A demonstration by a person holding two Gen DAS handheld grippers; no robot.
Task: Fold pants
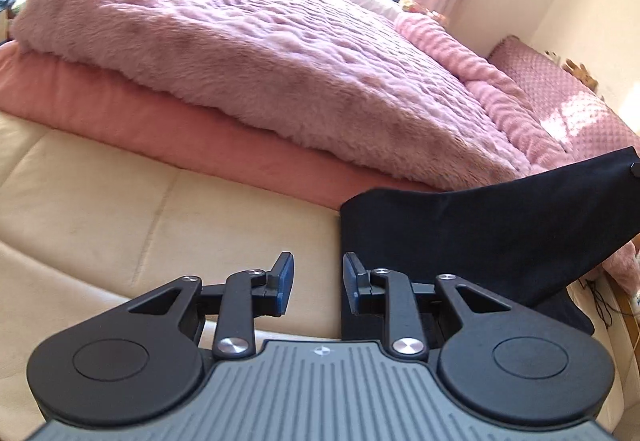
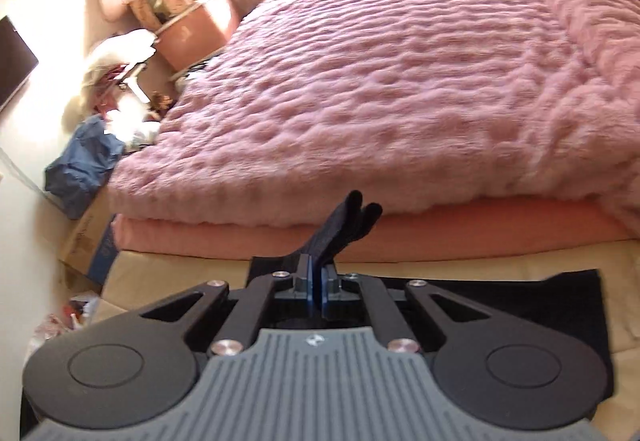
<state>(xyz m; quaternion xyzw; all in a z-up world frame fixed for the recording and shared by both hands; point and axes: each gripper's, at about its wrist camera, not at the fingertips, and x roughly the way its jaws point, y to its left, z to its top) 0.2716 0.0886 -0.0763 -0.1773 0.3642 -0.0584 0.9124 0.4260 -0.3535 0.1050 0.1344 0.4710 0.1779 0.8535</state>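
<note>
- Two hand-held grippers work at the foot of a bed, over a cream padded leather bench (image 1: 120, 209).
- The left gripper (image 1: 318, 283) has its blue-padded jaws narrowly parted with nothing between them; it hangs above the bench, at the left edge of the dark navy fabric pants (image 1: 480, 241).
- In the left wrist view the pants lie on the right part of the bench, one corner drawn up and to the right towards the frame's edge.
- Behind the bench, a salmon-pink flat sheet (image 1: 120, 109) lies under a fluffy mauve-pink plush blanket (image 1: 260, 53) that covers the bed.
- The right gripper (image 2: 318, 291) has its jaws clamped together on a fold of the pants (image 2: 344, 225), which sticks up past the fingertips in a bunched strip.
- The rest of the pants spreads flat on the bench beneath the right gripper.
- A blue cloth bundle (image 2: 80, 165) sits on the floor left of the bed.
</note>
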